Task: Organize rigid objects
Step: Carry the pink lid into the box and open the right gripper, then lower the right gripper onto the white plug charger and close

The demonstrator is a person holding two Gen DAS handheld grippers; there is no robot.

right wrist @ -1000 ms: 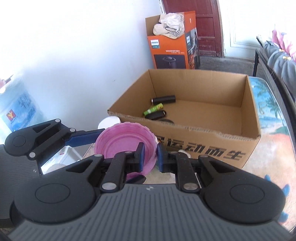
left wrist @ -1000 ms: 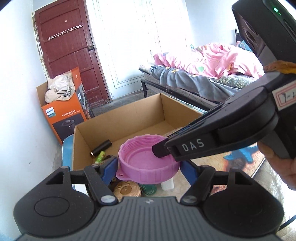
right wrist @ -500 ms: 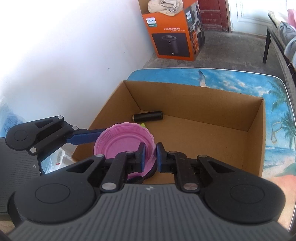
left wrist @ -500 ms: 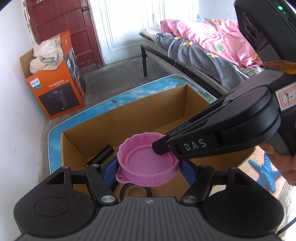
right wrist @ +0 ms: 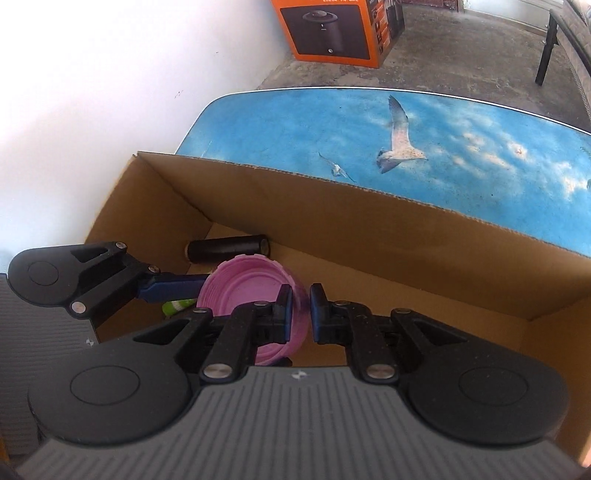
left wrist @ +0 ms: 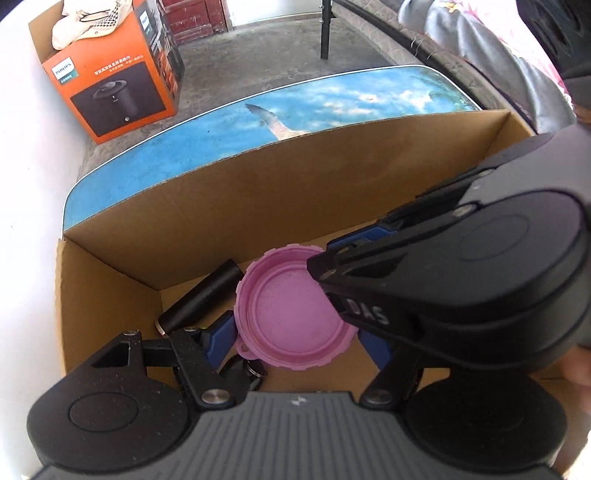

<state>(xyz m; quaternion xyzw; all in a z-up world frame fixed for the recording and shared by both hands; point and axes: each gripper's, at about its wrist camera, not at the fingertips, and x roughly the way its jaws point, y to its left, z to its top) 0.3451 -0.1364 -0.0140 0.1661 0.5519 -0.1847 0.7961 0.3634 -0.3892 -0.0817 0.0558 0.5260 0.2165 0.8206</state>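
Observation:
A pink ribbed plastic lid [left wrist: 291, 310] hangs inside an open cardboard box [left wrist: 332, 177], low over its floor. My left gripper [left wrist: 295, 336] is shut on the lid, one blue finger on each side of it. My right gripper [right wrist: 300, 312] pinches the lid's rim [right wrist: 255, 291] between its two blue pads; in the left wrist view it reaches in from the right [left wrist: 332, 266]. A black cylinder [left wrist: 201, 297] lies on the box floor by the left corner, also seen in the right wrist view [right wrist: 227, 251]. A green object [right wrist: 177, 305] shows partly under the left finger.
The box [right wrist: 369, 210] stands on a table with a blue sky-and-seagull print [right wrist: 369, 129]. An orange Philips carton [left wrist: 110, 77] stands on the concrete floor beyond. A white wall is at the left. A bed frame leg [left wrist: 324, 29] and bedding are at the far right.
Both grippers have carried the pink lid forward over the box's near wall and down into it, tilting to look downward. Both still hold the lid.

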